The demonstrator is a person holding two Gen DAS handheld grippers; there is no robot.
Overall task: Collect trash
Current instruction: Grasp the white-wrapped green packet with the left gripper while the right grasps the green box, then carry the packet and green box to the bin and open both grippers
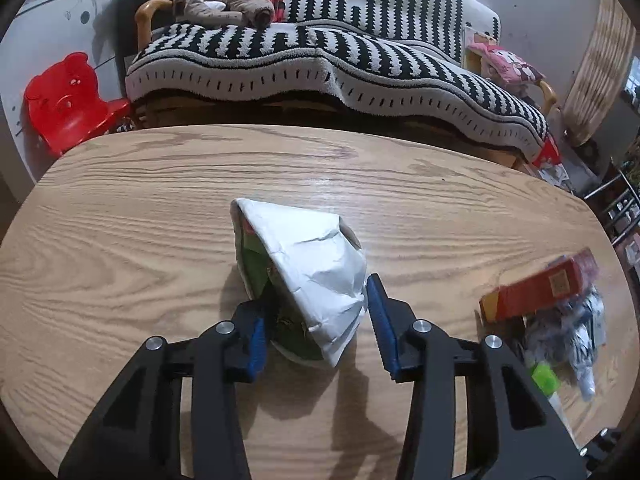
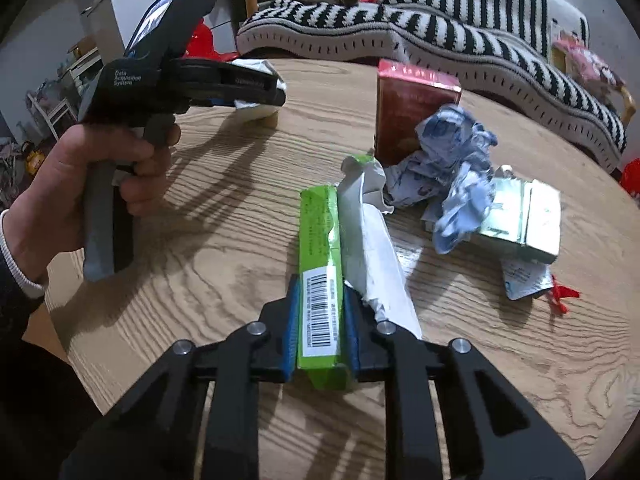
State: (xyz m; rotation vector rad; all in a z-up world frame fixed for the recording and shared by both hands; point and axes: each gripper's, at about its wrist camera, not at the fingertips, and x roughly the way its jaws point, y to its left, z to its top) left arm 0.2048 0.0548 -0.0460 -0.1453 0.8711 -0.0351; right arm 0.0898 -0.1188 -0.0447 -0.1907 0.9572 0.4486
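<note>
A crumpled white and green paper wrapper [image 1: 312, 276] lies on the wooden table [image 1: 140, 208]. My left gripper [image 1: 316, 320] is open, its blue pads on either side of the wrapper's near end. My right gripper [image 2: 320, 320] is shut on a long green box with a barcode [image 2: 320, 272] and holds it over the table. A white torn wrapper [image 2: 372, 240] lies against the box's right side. The left gripper also shows in the right wrist view [image 2: 256, 92], held by a hand at the left, over the white wrapper [image 2: 260, 108].
A pile of trash lies on the table's right side: a red box [image 2: 412, 112], crumpled blue-white paper [image 2: 452, 160], a silver-green carton [image 2: 524, 216] and a small foil scrap [image 2: 524, 280]. It also shows in the left wrist view [image 1: 540, 292]. A striped sofa [image 1: 320, 64] stands behind the table, a red stool [image 1: 68, 100] at far left.
</note>
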